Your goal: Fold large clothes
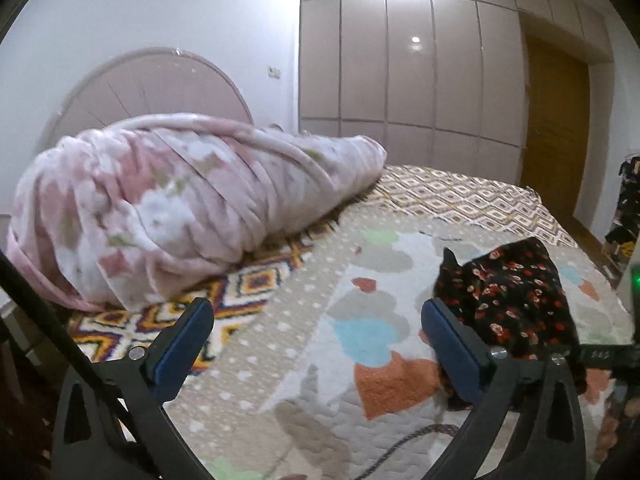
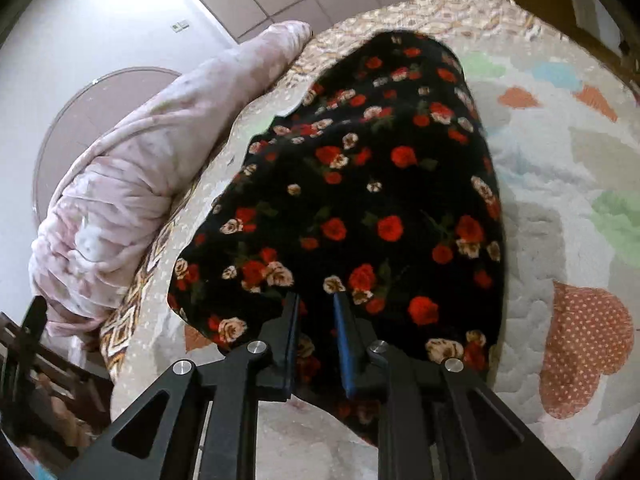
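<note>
The floral garment [image 2: 360,184] lies bunched on the bed [image 2: 560,184] near its right edge. My right tongs [image 2: 316,304] pinch its near hem; my left tongs [image 1: 316,320] hang spread, empty. Mid-fold, I judge; next, re-grip another edge.

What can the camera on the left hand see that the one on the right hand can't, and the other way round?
Only the left view shows the open left tongs holding nothing, the wooden door and the wall of wardrobe panels. Only the right view shows the right tongs pinching the near edge of the black floral garment. Both show that garment, the rolled pink blanket and the heart-patterned quilt on the bed.
</note>
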Motion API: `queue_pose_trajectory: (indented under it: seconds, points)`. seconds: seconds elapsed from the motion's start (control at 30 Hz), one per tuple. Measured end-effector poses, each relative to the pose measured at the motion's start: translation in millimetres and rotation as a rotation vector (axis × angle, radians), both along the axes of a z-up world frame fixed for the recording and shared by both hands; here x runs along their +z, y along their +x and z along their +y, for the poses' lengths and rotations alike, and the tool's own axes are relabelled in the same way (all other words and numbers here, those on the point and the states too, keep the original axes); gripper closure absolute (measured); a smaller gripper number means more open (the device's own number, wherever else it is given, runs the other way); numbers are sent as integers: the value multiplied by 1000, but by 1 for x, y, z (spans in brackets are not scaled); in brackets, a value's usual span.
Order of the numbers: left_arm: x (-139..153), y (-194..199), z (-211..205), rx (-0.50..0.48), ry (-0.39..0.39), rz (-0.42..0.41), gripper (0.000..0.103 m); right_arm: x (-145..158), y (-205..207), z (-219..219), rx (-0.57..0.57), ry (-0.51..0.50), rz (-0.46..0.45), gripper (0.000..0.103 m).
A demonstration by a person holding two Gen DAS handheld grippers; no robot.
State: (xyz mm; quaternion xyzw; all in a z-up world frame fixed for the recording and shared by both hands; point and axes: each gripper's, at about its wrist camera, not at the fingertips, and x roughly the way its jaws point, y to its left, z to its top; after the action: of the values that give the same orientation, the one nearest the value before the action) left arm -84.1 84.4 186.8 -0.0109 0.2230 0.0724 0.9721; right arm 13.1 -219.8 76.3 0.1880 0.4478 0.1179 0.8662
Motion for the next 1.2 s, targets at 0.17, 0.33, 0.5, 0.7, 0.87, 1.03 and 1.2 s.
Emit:
queue_pose_trajectory:
  seconds: [0.17,0.33,0.5,0.7,0.87,1.03,1.2]
  points:
    - [4,-13,-5,-4,9,-46,0,38,-9,26,35,-55,-113,77]
    - [0,-19,-8,-36,-16,-14,0,30,17,62,104,-75,-88,76]
    - [-9,-22,-9,-67,-27,33,0,5,27,62,89,-31,-12,73]
    - [-39,-15,-22,-151,-69,181,0,46,-36,35,16,-137,-120,37]
    - [-66,-17,-44,-194,-74,271,0,42,-94,-4,-71,-342,-121,28]
    - [-91,-18,-62,-227,-86,368,0,22,-128,-30,-102,-435,-72,29]
    - [-98,-23,-73,-242,-76,401,0,37,-121,-23,-50,-317,-136,46]
